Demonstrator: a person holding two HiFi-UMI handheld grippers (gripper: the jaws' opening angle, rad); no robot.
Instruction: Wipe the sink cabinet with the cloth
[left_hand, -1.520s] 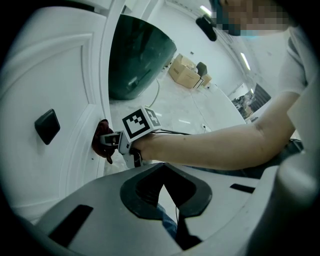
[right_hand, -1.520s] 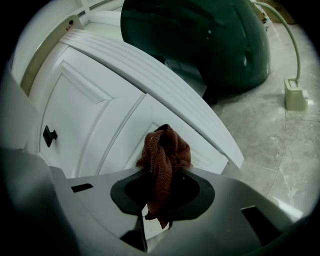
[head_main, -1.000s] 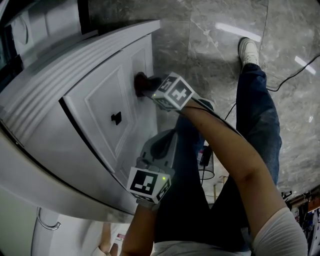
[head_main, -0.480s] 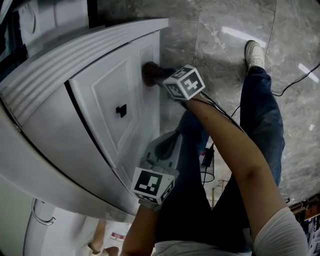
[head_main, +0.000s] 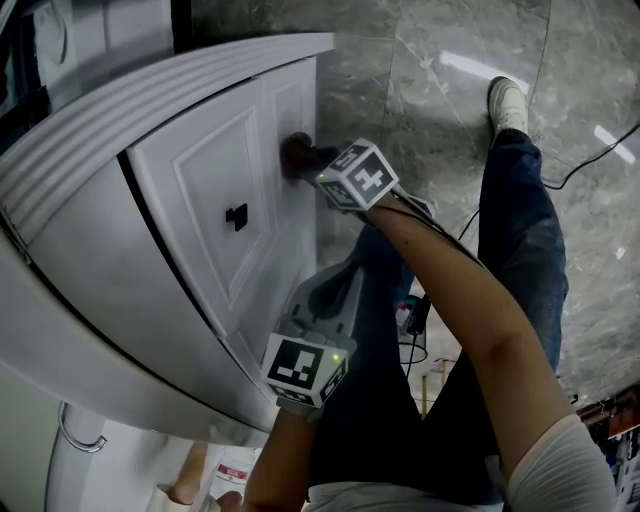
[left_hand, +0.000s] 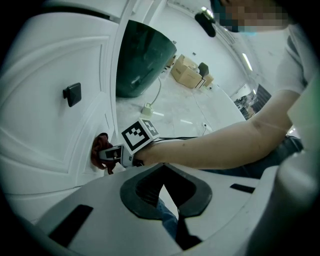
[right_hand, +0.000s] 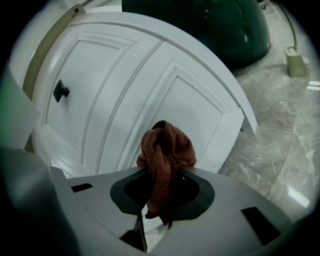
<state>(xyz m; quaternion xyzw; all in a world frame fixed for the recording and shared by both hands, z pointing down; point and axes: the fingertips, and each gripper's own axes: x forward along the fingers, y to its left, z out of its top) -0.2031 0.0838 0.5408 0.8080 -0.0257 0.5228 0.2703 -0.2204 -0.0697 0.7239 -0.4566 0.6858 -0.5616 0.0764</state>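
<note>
The white sink cabinet door (head_main: 200, 190) has raised panels and a small black knob (head_main: 236, 216). A reddish-brown cloth (head_main: 293, 155) is pressed against the door's panel to the right of the knob, with my right gripper (head_main: 305, 160) shut on it. In the right gripper view the cloth (right_hand: 165, 150) bunches out of the jaws in front of the door (right_hand: 125, 100). My left gripper (head_main: 348, 268) is held back by the person's leg, shut and holding nothing. The left gripper view shows the right gripper (left_hand: 107, 154) and the cloth (left_hand: 97, 152) against the cabinet.
The floor (head_main: 450, 110) is grey marble, with a cable (head_main: 590, 150) trailing across it. The person's jeans leg (head_main: 515, 230) and white shoe (head_main: 505, 100) stand close to the cabinet. A dark green bin (right_hand: 225, 25) sits beside the cabinet, and cardboard boxes (left_hand: 187, 70) lie farther off.
The right gripper has rubbed the cloth a short way along the door panel and partly back. The left gripper has stayed put.
</note>
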